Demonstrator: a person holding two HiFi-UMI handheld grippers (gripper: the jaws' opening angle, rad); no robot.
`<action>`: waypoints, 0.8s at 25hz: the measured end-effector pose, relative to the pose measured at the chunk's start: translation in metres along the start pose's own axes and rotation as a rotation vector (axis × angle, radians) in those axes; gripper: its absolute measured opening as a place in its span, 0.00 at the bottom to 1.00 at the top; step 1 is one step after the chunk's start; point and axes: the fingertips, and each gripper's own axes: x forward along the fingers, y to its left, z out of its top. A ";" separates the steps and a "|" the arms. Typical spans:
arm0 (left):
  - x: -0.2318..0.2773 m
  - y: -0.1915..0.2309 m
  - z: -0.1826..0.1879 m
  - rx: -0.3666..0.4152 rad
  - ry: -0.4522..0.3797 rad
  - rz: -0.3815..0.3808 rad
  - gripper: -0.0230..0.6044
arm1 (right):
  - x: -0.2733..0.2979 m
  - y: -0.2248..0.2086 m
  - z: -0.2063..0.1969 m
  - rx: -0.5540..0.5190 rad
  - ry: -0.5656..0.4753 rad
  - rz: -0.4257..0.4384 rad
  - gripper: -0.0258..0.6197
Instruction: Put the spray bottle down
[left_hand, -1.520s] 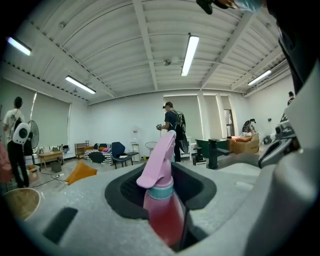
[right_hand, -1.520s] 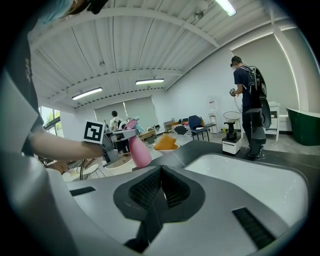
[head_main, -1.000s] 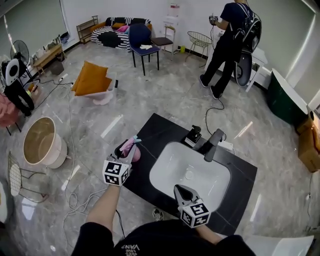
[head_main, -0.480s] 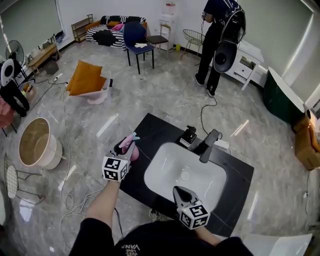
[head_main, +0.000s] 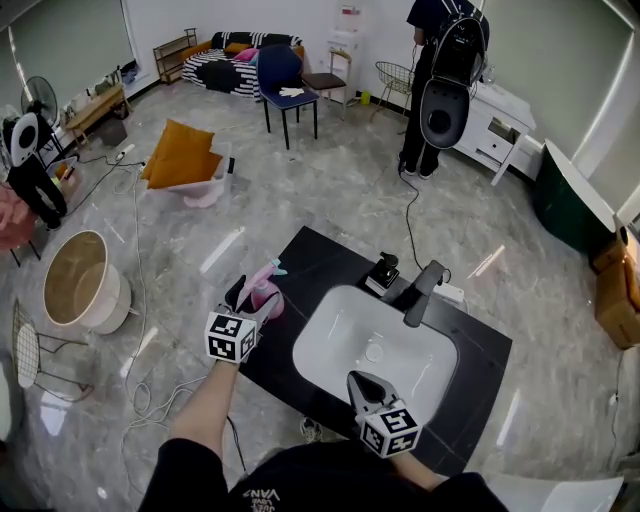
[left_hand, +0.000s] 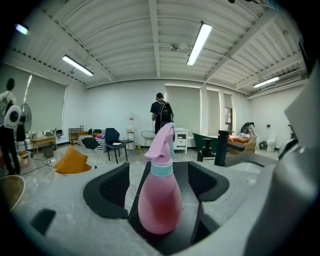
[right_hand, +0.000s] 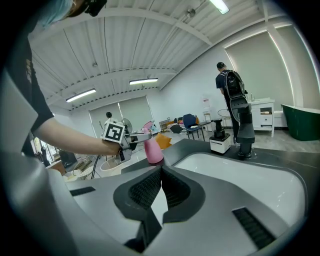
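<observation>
Pink plastic, glossy and bulb-shaped, the spray bottle stood upright on its round base at the left corner of the black stone counter, its long axis vertical. It narrowed upward to a pale teal collar and a pink trigger head. In the head view the nozzle pointed away from the person, toward the far end of the room. The left gripper reached in almost level, dipped slightly, on a bare forearm stretched forward. Its jaws were opening, with the bottle between the two dark, ribbed pads; the left gripper view showed a gap on either side of the bottle's belly, so it stood released on the counter. The right gripper was held lower in the head view, over the near edge of the smooth white basin, tilted a little downward, its jaws pressed together on nothing. A black angular faucet rose at the basin's far rim, and a dark pump dispenser stood just beside it.
</observation>
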 end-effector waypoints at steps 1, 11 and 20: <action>-0.004 0.000 -0.001 -0.002 0.000 0.003 0.63 | 0.000 0.001 0.000 -0.003 0.001 0.005 0.04; -0.063 0.005 -0.008 -0.044 -0.037 0.068 0.64 | 0.002 0.023 0.000 -0.029 0.002 0.062 0.04; -0.143 0.007 0.003 -0.042 -0.121 0.164 0.64 | -0.004 0.050 -0.002 -0.051 -0.007 0.091 0.04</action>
